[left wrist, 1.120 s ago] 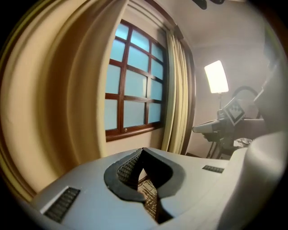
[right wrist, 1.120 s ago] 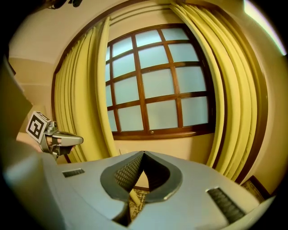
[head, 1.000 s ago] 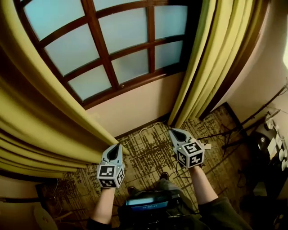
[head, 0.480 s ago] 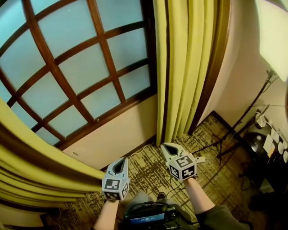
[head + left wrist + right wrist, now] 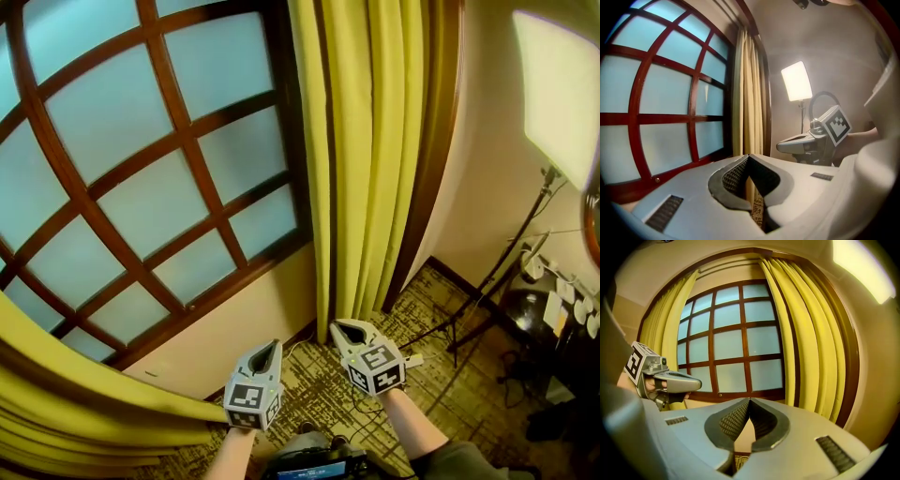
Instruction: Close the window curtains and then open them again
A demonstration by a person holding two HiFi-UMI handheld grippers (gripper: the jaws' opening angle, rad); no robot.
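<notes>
The window (image 5: pixel 141 187) has frosted panes in a dark wooden grid. A yellow right curtain (image 5: pixel 361 159) hangs gathered at its right side, and the yellow left curtain (image 5: pixel 75 403) is bunched at the lower left. My left gripper (image 5: pixel 265 349) is shut and empty, low in front of the wall under the sill. My right gripper (image 5: pixel 349 328) is shut and empty too, just short of the right curtain's foot. In the left gripper view the shut jaws (image 5: pixel 748 157) point at that curtain (image 5: pixel 749 103). In the right gripper view the shut jaws (image 5: pixel 749 401) face the window (image 5: pixel 736 343).
A bright light panel (image 5: pixel 558 84) on a tripod stand (image 5: pixel 487 291) stands at the right by the wall. Cables and small white things (image 5: pixel 572 305) lie on the patterned carpet (image 5: pixel 441 375). A dark device (image 5: pixel 305 464) sits at the person's chest.
The view has swung from the left curtain toward the right one. Both grippers moved right and a little up, away from the left curtain's edge, and stayed shut.
</notes>
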